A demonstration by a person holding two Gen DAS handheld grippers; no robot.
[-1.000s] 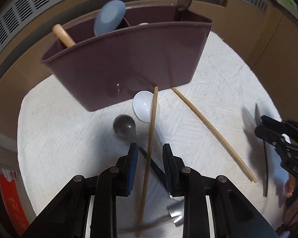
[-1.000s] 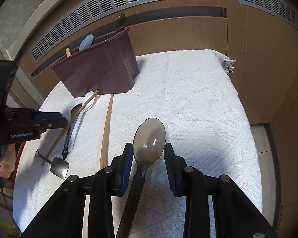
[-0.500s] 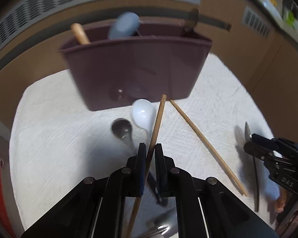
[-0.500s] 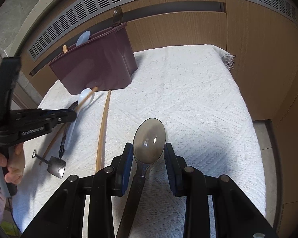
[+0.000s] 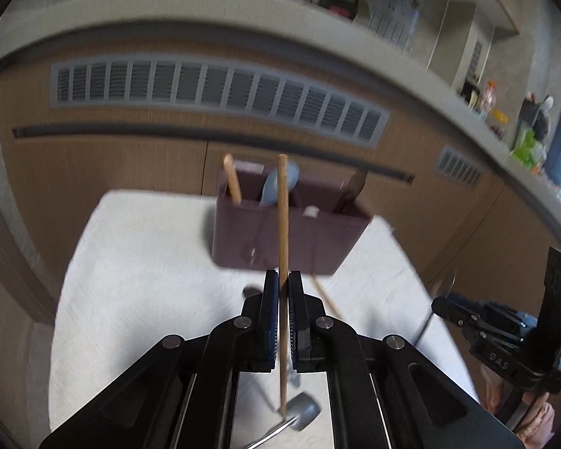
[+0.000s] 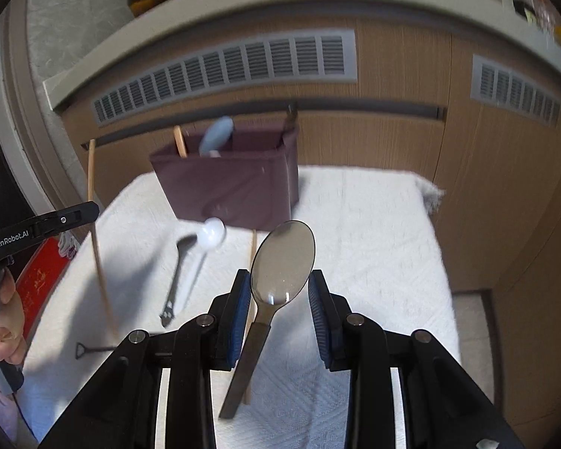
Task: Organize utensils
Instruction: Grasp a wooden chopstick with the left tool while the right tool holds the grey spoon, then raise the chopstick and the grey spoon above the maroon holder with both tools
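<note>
Wooden chopstick (image 5: 282, 224) sits pinched between our left gripper (image 5: 284, 280) pads, jaws closed tight on it, stick upright and lifted off the white cloth (image 5: 138, 280), its tip lined up in front of the maroon caddy (image 5: 291, 239). Our right gripper (image 6: 280, 284) clamps a dark spoon (image 6: 284, 258) by the neck, partly open around it, bowl sticking out past the fingertips. Beyond on the cloth lie a white spoon (image 6: 209, 243), a second chopstick (image 6: 252, 262), then the caddy near the back edge.
</note>
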